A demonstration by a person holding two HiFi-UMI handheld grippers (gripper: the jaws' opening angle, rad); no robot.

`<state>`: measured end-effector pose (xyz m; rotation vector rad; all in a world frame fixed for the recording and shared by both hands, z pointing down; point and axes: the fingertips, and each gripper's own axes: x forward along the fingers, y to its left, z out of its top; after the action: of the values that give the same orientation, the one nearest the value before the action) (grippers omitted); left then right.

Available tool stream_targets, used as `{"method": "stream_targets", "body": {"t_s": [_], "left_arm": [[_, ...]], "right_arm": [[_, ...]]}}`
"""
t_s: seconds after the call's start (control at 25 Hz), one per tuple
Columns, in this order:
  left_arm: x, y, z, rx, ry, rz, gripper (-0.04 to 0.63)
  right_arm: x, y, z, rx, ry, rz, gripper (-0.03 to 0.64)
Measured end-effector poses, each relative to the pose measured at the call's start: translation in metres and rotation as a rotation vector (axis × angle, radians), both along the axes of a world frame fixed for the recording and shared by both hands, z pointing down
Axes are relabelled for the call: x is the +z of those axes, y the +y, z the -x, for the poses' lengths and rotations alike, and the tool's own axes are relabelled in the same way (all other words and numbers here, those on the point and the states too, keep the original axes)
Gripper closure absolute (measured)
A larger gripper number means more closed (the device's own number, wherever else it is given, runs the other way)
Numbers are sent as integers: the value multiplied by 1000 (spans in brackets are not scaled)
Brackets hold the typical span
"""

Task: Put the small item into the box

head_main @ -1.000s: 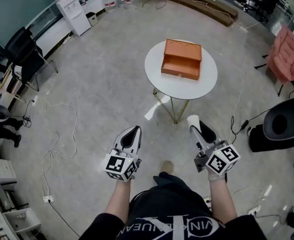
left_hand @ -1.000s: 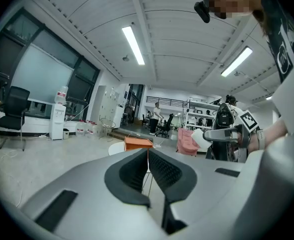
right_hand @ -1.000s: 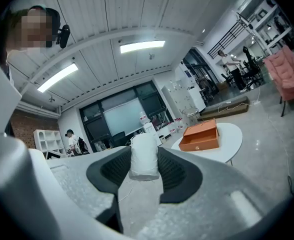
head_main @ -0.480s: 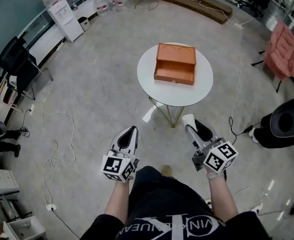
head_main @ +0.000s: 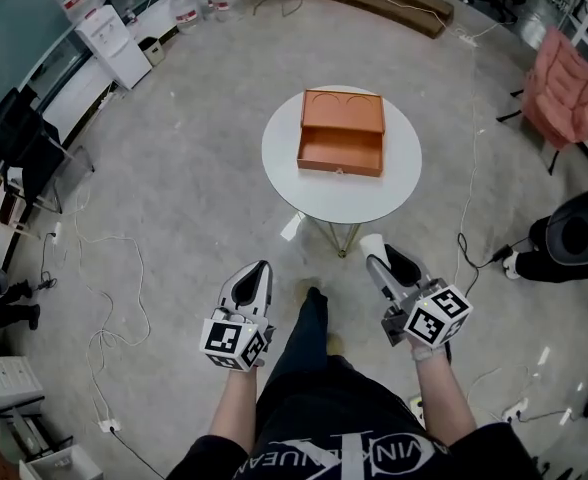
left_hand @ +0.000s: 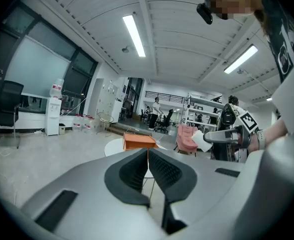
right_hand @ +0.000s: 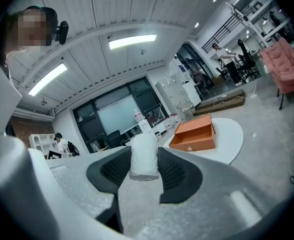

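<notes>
- Since a second ago the round white worktop (head_main: 374, 196) and the orange box (head_main: 340, 150) on it have slid down and left in the head view. A dark trouser leg (head_main: 309, 320) now steps forward between my two grippers. I judge I am walking towards the worktop, not yet reaching.
- My right gripper (right_hand: 143, 160) has its jaws closed on the small white item (right_hand: 144, 156). The item stands upright between the ribbed pads and sticks out above them. I judge the grip is kept firm so it is not dropped over the floor (head_main: 174, 188) on the way.
- My left gripper (left_hand: 147, 153) carries nothing. Its jaws are closed, pad against pad, and it is held low at my left side, out of the way.
- The orange box lies well apart from both grippers, far ahead on the worktop. Its top is open and a small knob faces me on the near side, so the item can go in from above.
- Both grippers point ahead at the worktop, level with each other, which suits an approach.
- Writing: the marker cubes (head_main: 437, 316) bear black-and-white squares only. The shirt (head_main: 359, 453) at the near edge has large pale lettering, upside down and only partly legible. I can read no brand on the box or the item.
</notes>
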<state>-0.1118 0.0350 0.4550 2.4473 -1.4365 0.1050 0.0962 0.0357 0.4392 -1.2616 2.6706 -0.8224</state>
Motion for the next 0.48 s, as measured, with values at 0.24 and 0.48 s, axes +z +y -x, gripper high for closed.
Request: {"method": "stream_targets", "body": {"t_s": [0.24,0.48], "left_arm": [[10,-57,-11,23,11,10,581],[8,-117,-14,52,30,1,581]], "right_arm": [[10,-47,-9,26,1,22,448],[8,-101,1,26,17,26,448]]}}
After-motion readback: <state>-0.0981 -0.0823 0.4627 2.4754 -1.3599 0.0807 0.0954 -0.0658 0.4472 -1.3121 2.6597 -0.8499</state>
